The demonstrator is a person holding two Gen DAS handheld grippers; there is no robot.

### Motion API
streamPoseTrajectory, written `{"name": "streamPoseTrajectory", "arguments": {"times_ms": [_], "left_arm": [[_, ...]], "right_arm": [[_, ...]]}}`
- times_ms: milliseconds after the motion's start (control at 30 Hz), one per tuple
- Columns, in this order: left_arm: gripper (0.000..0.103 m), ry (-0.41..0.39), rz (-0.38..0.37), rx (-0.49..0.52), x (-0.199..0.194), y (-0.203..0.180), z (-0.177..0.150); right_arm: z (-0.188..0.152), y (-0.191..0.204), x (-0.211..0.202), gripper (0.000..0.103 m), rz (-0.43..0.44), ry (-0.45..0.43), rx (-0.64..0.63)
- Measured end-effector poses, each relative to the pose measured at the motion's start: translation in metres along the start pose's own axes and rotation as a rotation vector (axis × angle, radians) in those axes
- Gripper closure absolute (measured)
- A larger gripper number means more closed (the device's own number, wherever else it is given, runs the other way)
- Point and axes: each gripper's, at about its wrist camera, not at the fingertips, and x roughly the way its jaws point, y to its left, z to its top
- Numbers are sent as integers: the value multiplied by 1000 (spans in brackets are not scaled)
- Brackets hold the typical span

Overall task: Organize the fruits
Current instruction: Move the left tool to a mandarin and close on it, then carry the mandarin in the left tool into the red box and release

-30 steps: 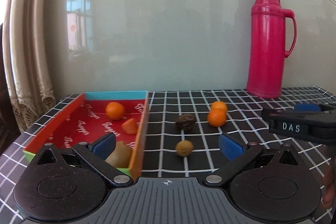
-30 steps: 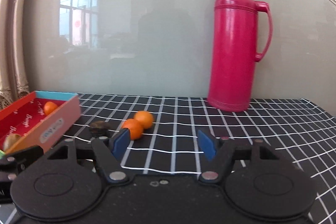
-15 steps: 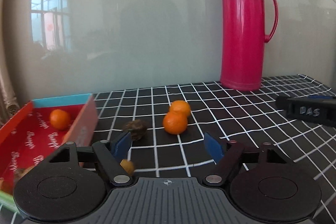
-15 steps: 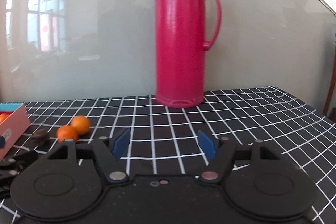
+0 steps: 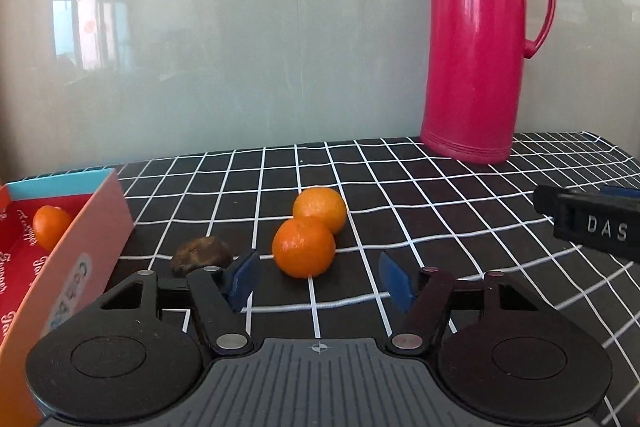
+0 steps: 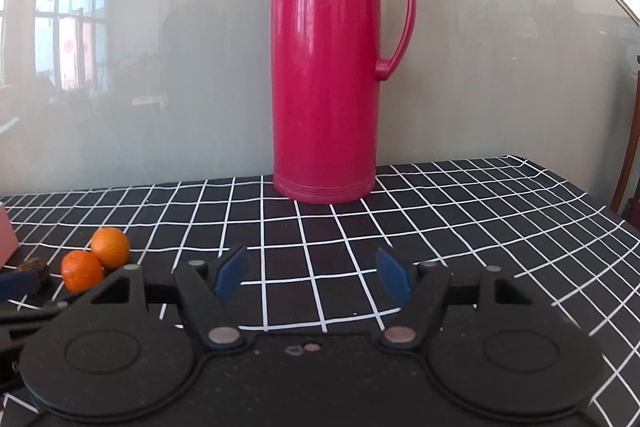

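Note:
Two oranges touch each other on the checked cloth: the near orange (image 5: 303, 247) and the far orange (image 5: 320, 209). My left gripper (image 5: 318, 279) is open and empty, with the near orange just ahead between its blue pads. A dark brown fruit (image 5: 200, 253) lies left of them. A red box (image 5: 72, 267) at the left holds another orange (image 5: 50, 231). My right gripper (image 6: 310, 277) is open and empty over bare cloth; the two oranges (image 6: 96, 259) lie to its left.
A tall red thermos (image 5: 476, 43) stands at the back right, also straight ahead in the right wrist view (image 6: 326, 67). The right gripper's black body (image 5: 592, 227) shows at the right edge. A glossy wall (image 5: 240, 47) closes the back of the table.
My left gripper has swung right, away from the box, and closed in on the two oranges. My right gripper has turned right toward the thermos. Both stayed open.

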Motion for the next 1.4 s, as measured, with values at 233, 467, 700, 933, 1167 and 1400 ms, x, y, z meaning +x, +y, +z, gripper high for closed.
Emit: {"name": "streamPoseTrajectory", "arguments": {"times_ms": [233,467,700,933,1167,1400], "left_arm": [[36,37,1,3,25,2,8],[63,87,10,-5,41,3,10],[63,69,-11,17,25,-2,6],[63,30,-5,31,-15,6,-1],[63,-14,38,-19,-50,38,0],[63,-60,99,-111,-75,95,2]], "right_arm": [[3,7,18,33,2,36,-18],[2,10,23,33,14,57,-33],[3,-3,23,32,-2,63,-17],[5,2,16,32,25,61,3],[3,28,3,32,71,51,-30],[4,47,-9,32,95,36,-54]]}}
